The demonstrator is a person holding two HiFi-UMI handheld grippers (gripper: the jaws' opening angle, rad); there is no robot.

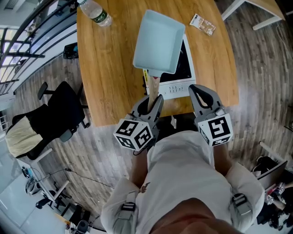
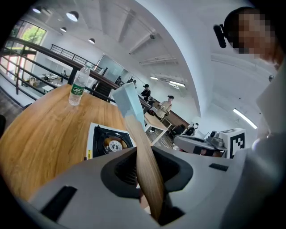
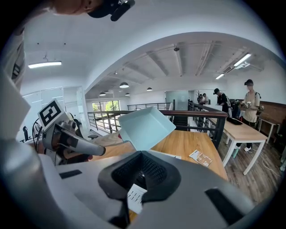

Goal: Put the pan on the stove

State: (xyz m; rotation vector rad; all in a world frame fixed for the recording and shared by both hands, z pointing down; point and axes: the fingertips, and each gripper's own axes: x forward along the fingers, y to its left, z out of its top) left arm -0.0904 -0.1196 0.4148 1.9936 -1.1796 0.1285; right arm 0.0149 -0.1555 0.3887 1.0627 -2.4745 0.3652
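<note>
- pan (image 1: 158, 41), light blue, square, with a wooden handle (image 1: 153, 89): held in the air above the stove (image 1: 177, 87), tilted, open face turned up and away from the person. in the head view it covers the stove's far-left part.
- pan's lowest corner sits behind the right gripper's body in that gripper's view, so contact with the stove cannot be confirmed there. the left gripper view shows the burner uncovered below the pan.
- left gripper (image 1: 153, 103): jaws closed part-way and clamped on the wooden handle, on the person's side of the stove. the handle runs up between the jaws toward the pan.
- right gripper (image 1: 198, 91): jaws together, no part of the pan in them, just right of the stove's near edge. a small white printed tag (image 3: 134, 197) shows at the jaw seam; whether it is pinched cannot be told.
- stove: black top in a white frame, flat on the wooden table (image 1: 110, 68), at the edge nearest the person.
- water bottle (image 1: 95, 12): lying on the table, well beyond the stove to its far left.
- printed packet (image 1: 203, 23): flat on the table, beyond the stove to its far right.
- office chair (image 1: 55, 116): on the floor, well left of the stove.
</note>
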